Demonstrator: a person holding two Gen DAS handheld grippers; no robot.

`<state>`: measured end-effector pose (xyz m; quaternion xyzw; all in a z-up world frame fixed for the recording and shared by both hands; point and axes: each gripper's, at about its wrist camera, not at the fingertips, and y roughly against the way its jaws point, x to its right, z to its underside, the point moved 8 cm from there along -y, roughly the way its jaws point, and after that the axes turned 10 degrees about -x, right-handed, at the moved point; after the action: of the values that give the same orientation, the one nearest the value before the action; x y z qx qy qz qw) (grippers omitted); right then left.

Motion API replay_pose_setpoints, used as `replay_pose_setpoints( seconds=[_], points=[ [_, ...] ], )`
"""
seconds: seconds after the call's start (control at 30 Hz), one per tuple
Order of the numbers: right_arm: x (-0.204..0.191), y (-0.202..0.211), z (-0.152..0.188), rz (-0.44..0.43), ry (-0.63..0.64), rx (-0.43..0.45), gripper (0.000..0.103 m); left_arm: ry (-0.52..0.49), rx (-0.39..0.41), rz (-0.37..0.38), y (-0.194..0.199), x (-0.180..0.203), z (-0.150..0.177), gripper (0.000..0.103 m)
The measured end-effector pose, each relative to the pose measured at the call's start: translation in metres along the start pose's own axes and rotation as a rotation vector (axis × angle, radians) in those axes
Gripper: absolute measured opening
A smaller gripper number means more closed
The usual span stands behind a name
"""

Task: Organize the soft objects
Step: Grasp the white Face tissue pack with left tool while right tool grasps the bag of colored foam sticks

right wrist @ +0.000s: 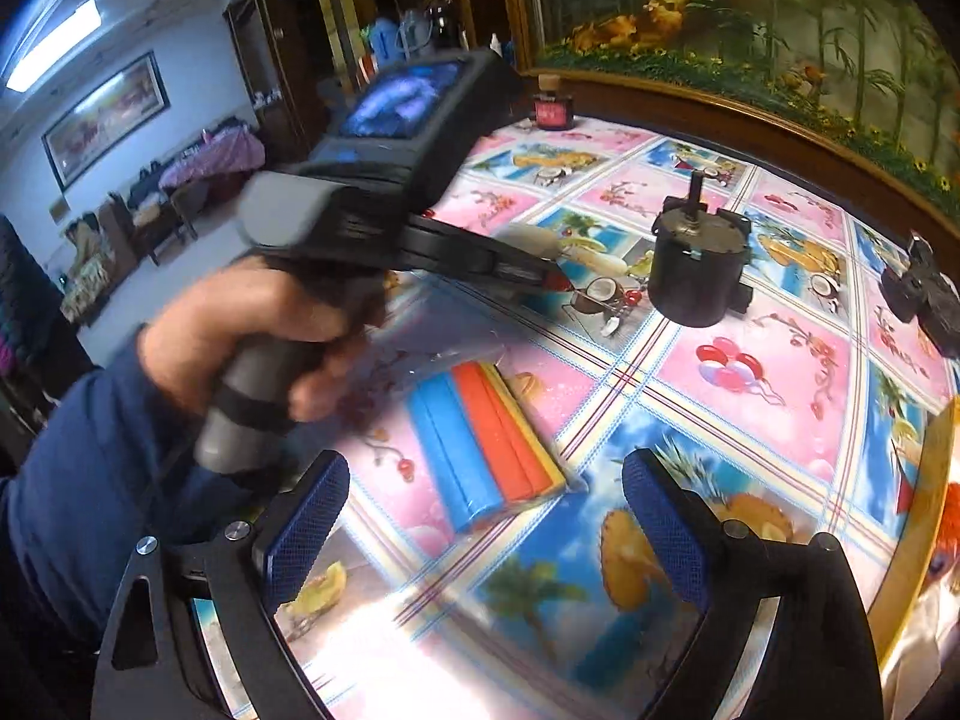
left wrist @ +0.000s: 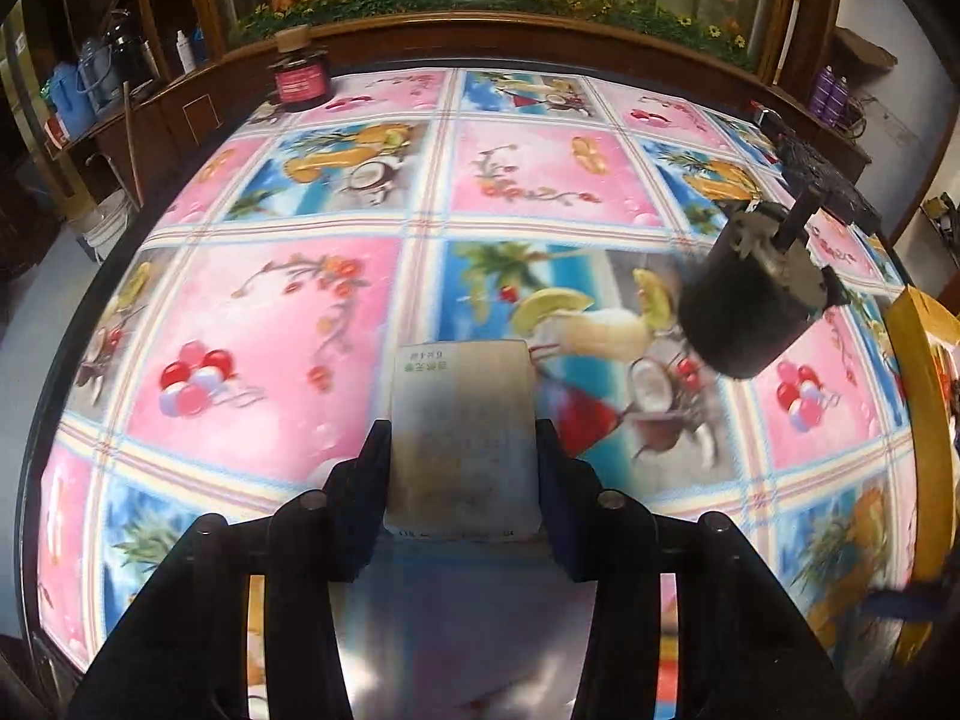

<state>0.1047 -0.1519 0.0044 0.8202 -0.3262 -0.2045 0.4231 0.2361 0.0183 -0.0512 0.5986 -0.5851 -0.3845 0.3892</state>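
In the left wrist view a whitish soft pack with printed text [left wrist: 462, 438] sits between my left gripper's [left wrist: 465, 474] blue pads, which press on its two sides, just above the patterned tablecloth [left wrist: 270, 330]. From the right wrist view, that left gripper [right wrist: 540, 276] is held by a hand in a blue sleeve, and the pale pack [right wrist: 531, 239] shows at its tip. A clear bag of blue, orange and yellow bars [right wrist: 480, 438] lies on the cloth just ahead of my right gripper [right wrist: 486, 522], which is open with nothing between its pads.
A black cylindrical motor [left wrist: 750, 300] [right wrist: 696, 270] stands on the table. A dark red jar [left wrist: 300, 75] [right wrist: 552, 111] sits at the far edge. A black device [left wrist: 822, 180] [right wrist: 924, 294] and a yellow-rimmed box [left wrist: 918, 360] [right wrist: 924, 510] lie to the right.
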Motion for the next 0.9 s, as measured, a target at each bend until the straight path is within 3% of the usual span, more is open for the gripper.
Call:
replay_pose_setpoints(
  seconds=[0.17,0.23,0.37,0.7,0.9],
  points=[
    [-0.002,-0.036,-0.016,0.020,0.018,-0.062,0.091,0.016,0.003,-0.010,0.001,-0.011,0.004,0.044],
    [-0.009,-0.052,-0.013,0.002,0.020,-0.107,0.065,0.005,0.006,-0.028,0.001,-0.009,0.003,0.044],
    [-0.020,-0.065,-0.008,0.093,0.072,-0.121,0.052,0.011,0.030,-0.059,0.002,-0.008,0.002,0.043],
    [0.040,-0.032,-0.009,0.169,-0.206,0.038,0.050,-0.020,0.073,-0.066,0.004,0.008,0.002,0.043],
    [0.067,-0.030,-0.002,0.156,-0.339,0.062,0.050,-0.066,0.079,-0.038,0.007,0.032,0.007,0.043]
  ],
)
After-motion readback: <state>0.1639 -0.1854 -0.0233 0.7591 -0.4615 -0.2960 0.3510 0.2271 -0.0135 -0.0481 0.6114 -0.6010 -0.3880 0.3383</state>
